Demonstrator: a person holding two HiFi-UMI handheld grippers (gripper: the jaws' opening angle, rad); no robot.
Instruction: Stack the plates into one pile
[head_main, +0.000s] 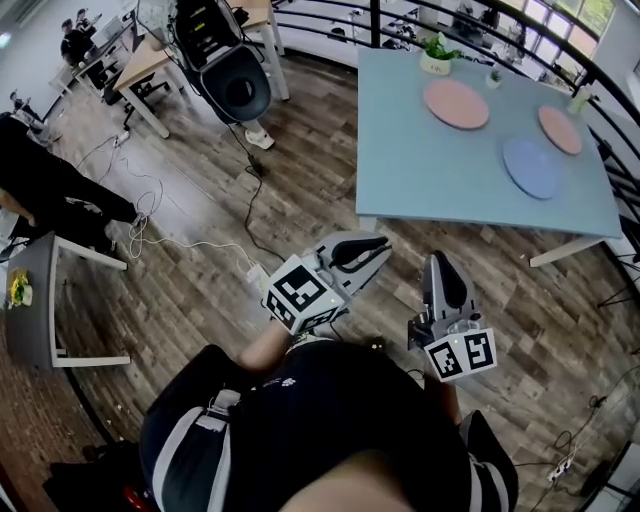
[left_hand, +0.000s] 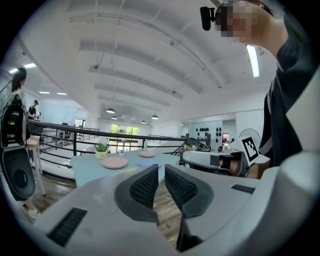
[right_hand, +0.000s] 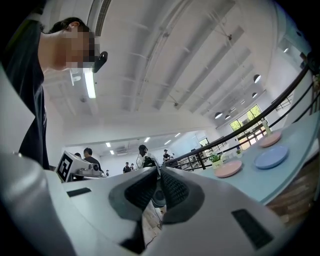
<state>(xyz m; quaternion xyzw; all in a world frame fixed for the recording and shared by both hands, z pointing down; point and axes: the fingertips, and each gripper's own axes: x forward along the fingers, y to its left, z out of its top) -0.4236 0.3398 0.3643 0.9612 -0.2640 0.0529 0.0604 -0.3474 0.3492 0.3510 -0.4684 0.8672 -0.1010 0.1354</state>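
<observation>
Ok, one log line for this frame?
stage: not started | left gripper: shut, empty | right gripper: shut, empty | plates: pink plate, blue plate, second pink plate, all separate on table | pile: none

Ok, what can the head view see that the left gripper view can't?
Only the head view shows the cables on the floor and the left gripper from outside, with its marker cube. Only the left gripper view shows the ceiling lights and that gripper's own fingers up close. Both show the table, the pink plates, the blue plate, the little plant and the right gripper.
</observation>
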